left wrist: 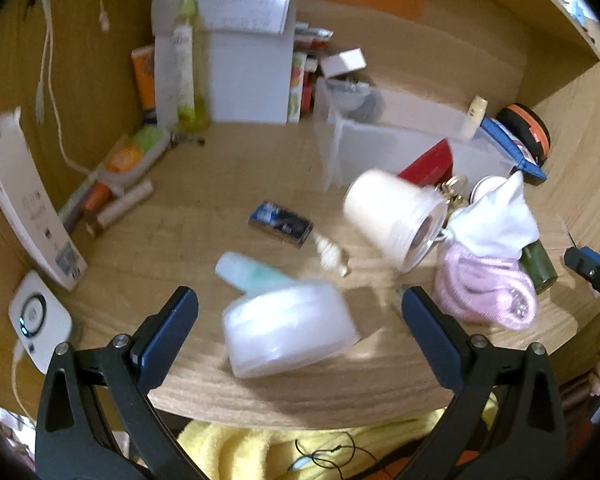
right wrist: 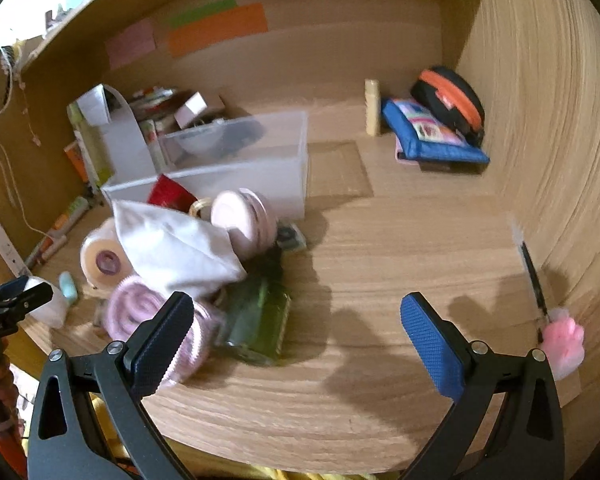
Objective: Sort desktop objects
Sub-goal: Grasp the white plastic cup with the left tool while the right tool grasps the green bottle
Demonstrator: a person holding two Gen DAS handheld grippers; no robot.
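My left gripper (left wrist: pixel 300 316) is open above the desk's front edge, with a round translucent white tub (left wrist: pixel 290 328) between its fingers, untouched. A teal tube (left wrist: pixel 252 274), a dark blue packet (left wrist: pixel 281 222) and a roll of white tape (left wrist: pixel 396 220) lie beyond. My right gripper (right wrist: pixel 296 320) is open and empty over bare desk. To its left lies a pile: a white cloth (right wrist: pixel 176 252), pink rolled socks (right wrist: pixel 156 324), a green bottle (right wrist: pixel 260 328) and a pink round case (right wrist: pixel 240 224). The same pile shows in the left wrist view (left wrist: pixel 488 280).
A clear plastic bin (right wrist: pixel 236 160) stands at the back middle. A blue pouch (right wrist: pixel 432 136) and a black-orange case (right wrist: pixel 448 100) sit in the back right corner. A pen with a pink charm (right wrist: pixel 540 304) lies by the right wall. White boxes (left wrist: pixel 244 72) and tubes crowd the back left.
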